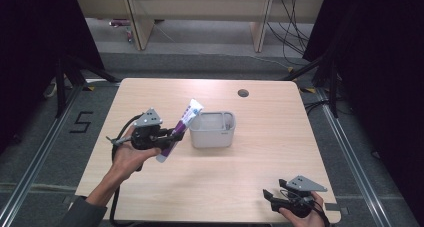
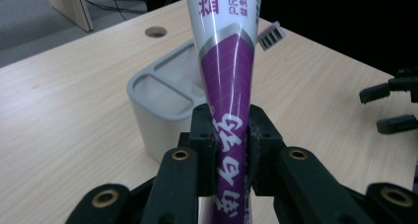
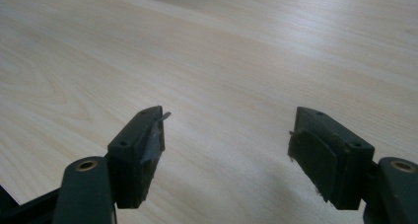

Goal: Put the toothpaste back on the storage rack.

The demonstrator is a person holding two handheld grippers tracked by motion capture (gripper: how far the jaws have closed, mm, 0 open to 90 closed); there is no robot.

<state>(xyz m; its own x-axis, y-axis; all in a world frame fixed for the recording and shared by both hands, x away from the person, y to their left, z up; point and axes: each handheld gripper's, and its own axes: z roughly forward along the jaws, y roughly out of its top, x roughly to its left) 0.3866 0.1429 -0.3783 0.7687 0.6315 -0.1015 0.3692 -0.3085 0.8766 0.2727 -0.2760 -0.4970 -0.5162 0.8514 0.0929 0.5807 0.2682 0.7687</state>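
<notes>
Above table (image 1: 260, 172), toothpaste tube (image 2: 229, 86) between left gripper (image 2: 230, 135) pads.

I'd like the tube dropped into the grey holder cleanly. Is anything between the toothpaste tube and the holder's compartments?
Nothing visible does. The toothpaste tube, clamped in the left tool, tilts toward the grey holder, whose near compartments look open. A toothbrush shows at its far side.
</notes>
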